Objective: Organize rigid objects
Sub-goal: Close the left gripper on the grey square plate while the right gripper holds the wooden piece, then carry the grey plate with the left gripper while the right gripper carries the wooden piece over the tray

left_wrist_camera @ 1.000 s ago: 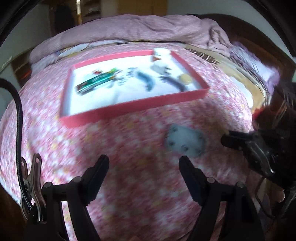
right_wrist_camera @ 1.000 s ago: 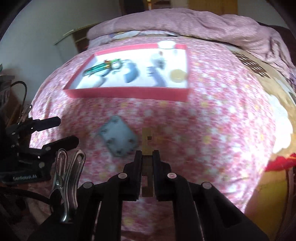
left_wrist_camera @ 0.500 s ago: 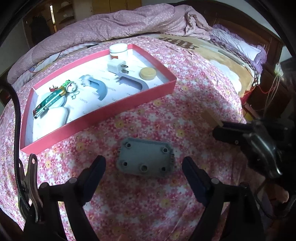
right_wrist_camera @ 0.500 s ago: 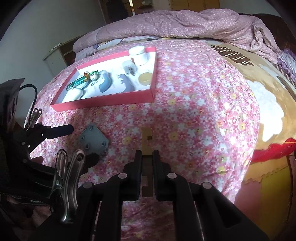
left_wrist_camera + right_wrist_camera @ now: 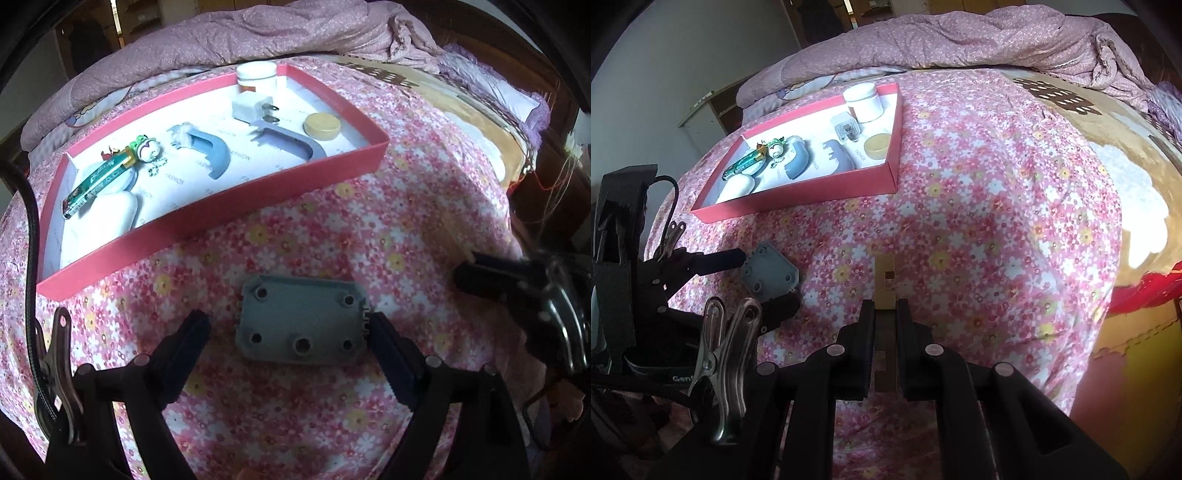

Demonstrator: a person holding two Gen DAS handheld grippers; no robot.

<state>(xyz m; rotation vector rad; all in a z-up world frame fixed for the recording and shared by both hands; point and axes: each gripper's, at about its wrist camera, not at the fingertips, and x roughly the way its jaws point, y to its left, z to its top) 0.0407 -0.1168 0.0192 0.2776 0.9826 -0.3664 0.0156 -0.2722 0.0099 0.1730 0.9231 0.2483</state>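
In the left wrist view the left tongs (image 5: pixel 286 332) have just been opening and now stand wide. A second ago the grey plate (image 5: pixel 303 321), a flat plastic piece with screw holes, lay ahead and to the right of them; now it sits low in the centre of the frame, between the two fingers. The right finger's ribbed pad (image 5: pixel 391 354) looks to be touching or just beside the plate's notched right edge, while the left finger stands clear of the other edge, so nothing is gripped yet. My reading is that the approach is nearly done and closing comes next.

Upper left to centre of that frame lies the red tray (image 5: pixel 221 225) on the flowered bedsheet (image 5: pixel 406 206), already holding a lighter, a keychain figure, two grey curved pieces, a charger plug, a white jar and a round yellow lid. The plate lies just below the tray's near wall.

In the right wrist view, the plate shows at the left, the tray at upper left. At bottom centre the right tongs (image 5: pixel 885 332) are narrow, clamped on a tan wooden block (image 5: pixel 885 280) that sticks out ahead of the fingertips above the sheet.
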